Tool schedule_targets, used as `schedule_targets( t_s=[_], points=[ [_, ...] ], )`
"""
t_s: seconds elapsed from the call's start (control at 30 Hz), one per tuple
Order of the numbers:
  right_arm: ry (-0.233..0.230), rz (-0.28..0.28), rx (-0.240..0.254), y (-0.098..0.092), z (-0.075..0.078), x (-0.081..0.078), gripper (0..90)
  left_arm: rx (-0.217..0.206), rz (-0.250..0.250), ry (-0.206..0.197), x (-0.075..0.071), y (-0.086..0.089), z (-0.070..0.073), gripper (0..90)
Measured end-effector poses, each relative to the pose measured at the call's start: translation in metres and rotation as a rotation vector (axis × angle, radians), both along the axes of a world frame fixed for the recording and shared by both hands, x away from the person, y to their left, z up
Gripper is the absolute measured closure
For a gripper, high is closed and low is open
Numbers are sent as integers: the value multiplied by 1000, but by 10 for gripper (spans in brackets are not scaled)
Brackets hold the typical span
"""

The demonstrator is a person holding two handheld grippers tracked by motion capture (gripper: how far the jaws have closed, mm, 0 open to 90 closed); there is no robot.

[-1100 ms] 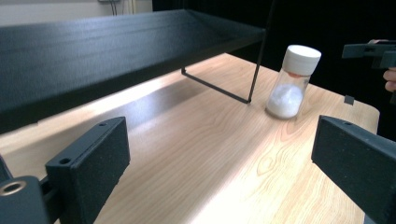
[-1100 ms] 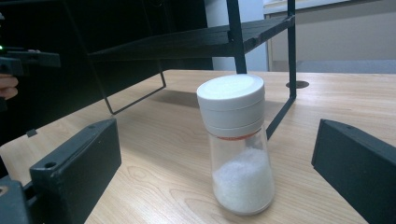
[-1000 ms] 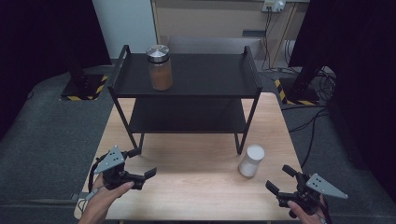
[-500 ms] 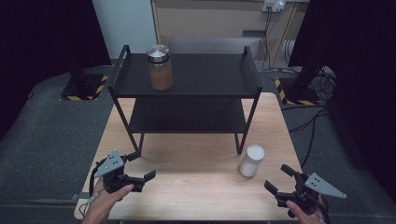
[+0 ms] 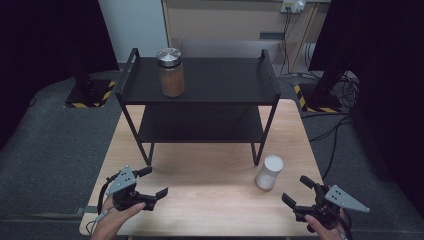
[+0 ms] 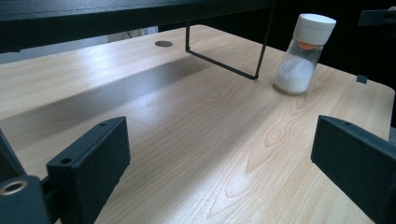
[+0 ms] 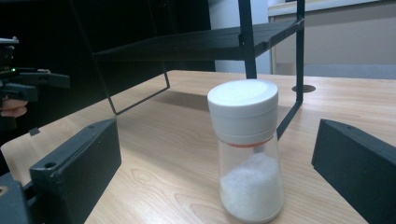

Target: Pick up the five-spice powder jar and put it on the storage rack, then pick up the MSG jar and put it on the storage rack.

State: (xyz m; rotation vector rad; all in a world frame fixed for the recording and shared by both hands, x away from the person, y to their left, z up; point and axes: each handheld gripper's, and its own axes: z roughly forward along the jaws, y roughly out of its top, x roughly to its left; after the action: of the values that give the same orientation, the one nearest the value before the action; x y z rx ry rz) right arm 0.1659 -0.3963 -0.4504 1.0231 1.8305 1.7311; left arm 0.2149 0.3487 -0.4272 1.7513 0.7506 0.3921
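A clear jar of white powder with a white cap stands upright on the wooden table, just outside the shelf's front right leg. My right gripper is open near the table's front right corner. The jar stands a short way ahead of its black fingers, untouched. My left gripper is open near the front left corner, with only bare wood between its fingers. From there the jar is far off across the table. A jar of brown contents with a silver lid stands on the top shelf.
A black two-tier metal shelf takes up the back half of the table; its thin legs come down near the white-capped jar. Grey carpet surrounds the table. Cables lie on the floor at the right.
My left gripper has slipped slightly toward the table's near edge. The right gripper and both jars have stayed put.
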Motion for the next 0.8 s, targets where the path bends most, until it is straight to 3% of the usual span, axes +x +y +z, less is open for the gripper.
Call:
schedule_targets(
  t_s=[0.8],
  points=[
    [11,2,-17,4,-1,2,17,33,-3,-13,-3,-4,5,31]
  ],
)
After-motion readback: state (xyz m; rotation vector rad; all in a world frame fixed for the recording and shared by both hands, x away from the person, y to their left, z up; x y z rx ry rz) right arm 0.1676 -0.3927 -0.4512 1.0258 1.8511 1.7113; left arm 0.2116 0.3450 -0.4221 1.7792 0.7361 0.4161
